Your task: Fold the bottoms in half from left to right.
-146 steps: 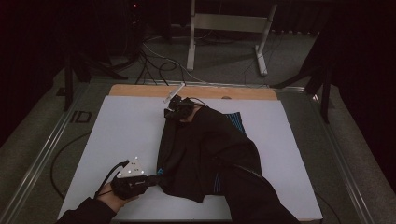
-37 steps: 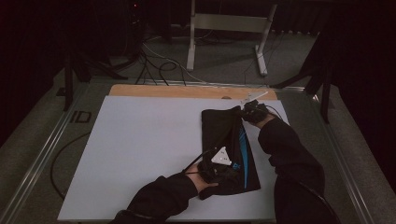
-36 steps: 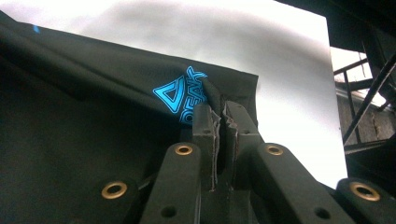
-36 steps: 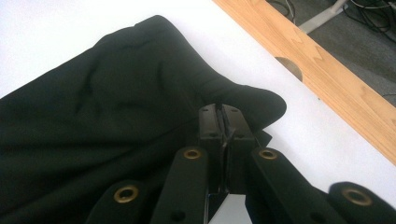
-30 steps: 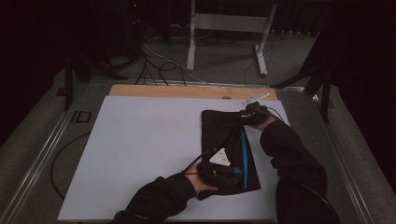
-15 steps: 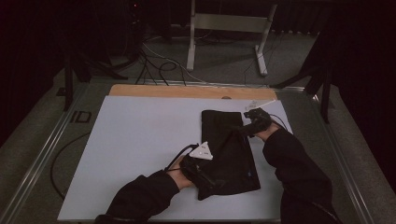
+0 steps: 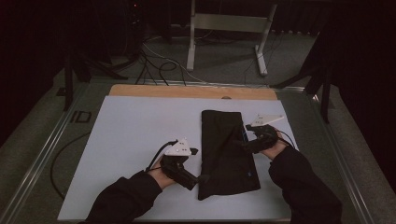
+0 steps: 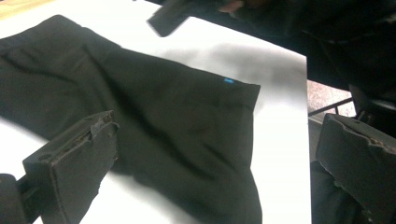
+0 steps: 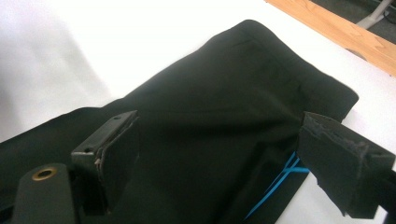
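1. the black folded garment (image 7: 226,154) lies flat on the white counter (image 7: 135,126), as a long narrow strip; its far end points to the wooden edge strip (image 7: 191,92) of the counter and its near end points to you.
2. your left gripper (image 7: 198,179) is at the near left corner of the garment, just beside its left edge. its fingers (image 8: 74,163) have just been opening and now stand wide apart. in the left gripper view the cloth lies between and beyond them, but no pad presses on it.
3. your right gripper (image 7: 238,144) is at the right edge of the garment, about halfway along it. its fingers (image 9: 114,149) have just been opening too and stand apart, with the cloth below them and not pinched.
4. in the right gripper view a thin blue line (image 9: 280,179) shows at the garment's edge, near the right finger.
5. in the left gripper view a small blue mark (image 8: 228,81) sits near one corner of the garment.
6. both your dark sleeves come in from the near side of the counter, one on each side of the garment.
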Demonstrator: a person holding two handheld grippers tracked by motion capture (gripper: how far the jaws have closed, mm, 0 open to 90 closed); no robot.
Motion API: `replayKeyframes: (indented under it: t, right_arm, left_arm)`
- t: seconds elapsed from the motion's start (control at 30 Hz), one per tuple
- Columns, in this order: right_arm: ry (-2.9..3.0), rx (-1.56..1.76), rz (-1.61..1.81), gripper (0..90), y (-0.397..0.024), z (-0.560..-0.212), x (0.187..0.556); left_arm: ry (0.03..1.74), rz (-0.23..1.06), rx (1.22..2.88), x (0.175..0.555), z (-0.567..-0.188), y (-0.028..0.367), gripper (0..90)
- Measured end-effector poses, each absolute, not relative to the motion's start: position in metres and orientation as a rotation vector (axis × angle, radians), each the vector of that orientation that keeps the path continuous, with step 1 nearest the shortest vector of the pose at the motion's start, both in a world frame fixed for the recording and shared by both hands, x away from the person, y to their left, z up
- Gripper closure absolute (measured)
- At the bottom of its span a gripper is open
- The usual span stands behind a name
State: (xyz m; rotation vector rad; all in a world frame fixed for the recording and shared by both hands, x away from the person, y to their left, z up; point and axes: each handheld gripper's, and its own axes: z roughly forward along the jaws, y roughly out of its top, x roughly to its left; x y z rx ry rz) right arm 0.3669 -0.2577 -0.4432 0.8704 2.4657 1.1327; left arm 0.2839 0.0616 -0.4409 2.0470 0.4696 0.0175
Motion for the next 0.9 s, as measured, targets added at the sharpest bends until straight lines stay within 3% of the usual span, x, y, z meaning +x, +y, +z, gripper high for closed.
replayKeyframes:
  t: [0.9]
  right_arm:
    - [2.3,1.074,1.159,14.7,-0.271,-0.463,0.268]
  left_arm:
    - [0.677,0.106,2.02,0.284,-0.474,0.144,0.0]
